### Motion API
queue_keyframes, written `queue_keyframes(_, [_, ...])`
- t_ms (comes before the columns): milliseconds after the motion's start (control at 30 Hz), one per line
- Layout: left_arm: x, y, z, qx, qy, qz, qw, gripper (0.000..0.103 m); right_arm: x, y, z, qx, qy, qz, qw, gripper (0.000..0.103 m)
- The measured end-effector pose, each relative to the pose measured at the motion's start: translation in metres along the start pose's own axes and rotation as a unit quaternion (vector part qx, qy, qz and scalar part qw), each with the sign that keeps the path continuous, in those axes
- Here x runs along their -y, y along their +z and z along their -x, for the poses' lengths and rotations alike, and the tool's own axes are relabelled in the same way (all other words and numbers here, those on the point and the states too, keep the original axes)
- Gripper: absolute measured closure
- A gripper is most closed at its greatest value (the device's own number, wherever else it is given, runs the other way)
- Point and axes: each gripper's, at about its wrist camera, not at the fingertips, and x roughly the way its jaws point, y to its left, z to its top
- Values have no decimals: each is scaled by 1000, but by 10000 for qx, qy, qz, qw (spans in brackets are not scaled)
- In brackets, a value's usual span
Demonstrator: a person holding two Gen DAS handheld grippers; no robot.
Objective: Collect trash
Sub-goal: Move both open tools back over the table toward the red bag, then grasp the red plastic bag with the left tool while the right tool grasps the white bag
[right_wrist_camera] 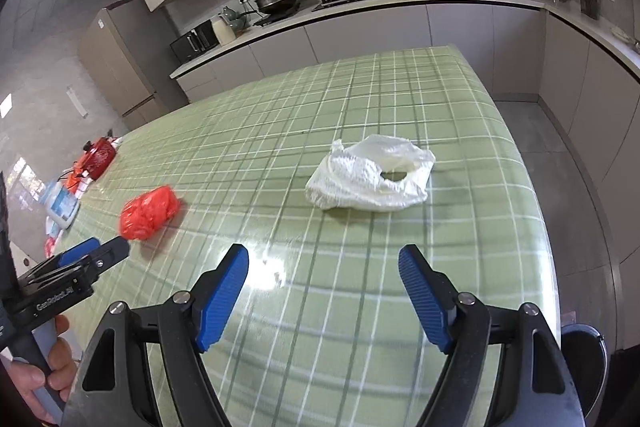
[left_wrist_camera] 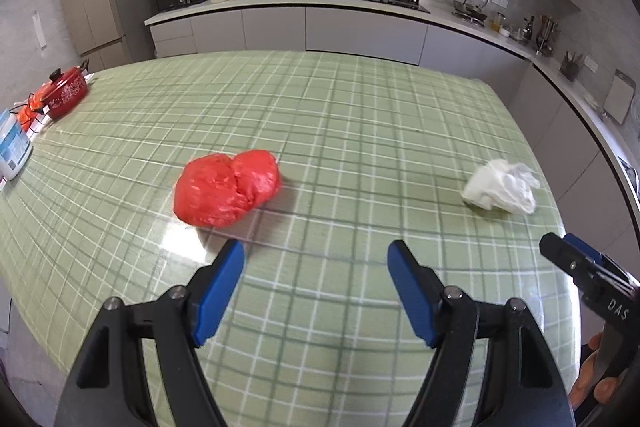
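Your left gripper (left_wrist_camera: 316, 255) hovers over the green plaid tablecloth (left_wrist_camera: 320, 115) with its blue-padded jaws spread wide and nothing between them. The crumpled red plastic bag (left_wrist_camera: 227, 190) lies just ahead of it, a little to the left of the gap and not touching either pad. Your right gripper (right_wrist_camera: 323, 259) is likewise wide open and empty, held above the near part of the table. The crumpled white plastic bag (right_wrist_camera: 370, 174) sits ahead of it, roughly in line with the gap and apart from the fingers.

The two bags lie well apart on the cloth: in the left wrist view the white bag (left_wrist_camera: 502, 187) is far off to the right, and in the right wrist view the red bag (right_wrist_camera: 149, 213) is off to the left, just beyond the tip of your left gripper (right_wrist_camera: 106, 253).

At the far left edge of the table stand a small red pot with a black knob (left_wrist_camera: 66, 95) and a white-and-blue container (left_wrist_camera: 14, 147). A dark round bin (right_wrist_camera: 582, 351) shows below the table's right edge.
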Motion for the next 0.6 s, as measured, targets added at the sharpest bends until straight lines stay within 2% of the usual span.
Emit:
queue_keyframes(333, [-40, 31, -35, -89, -53, 58, 9999, 28, 2, 42, -51, -24, -481, -158, 9987, 24])
queue_keyframes(467, [-55, 41, -46, -132, 26, 120, 9998, 28, 5, 51, -77, -225, -505, -233, 9982, 24])
queue_keyframes(600, [-68, 46, -59, -175, 118, 158, 9997, 28, -5, 45, -92, -442, -390, -181, 9981, 24])
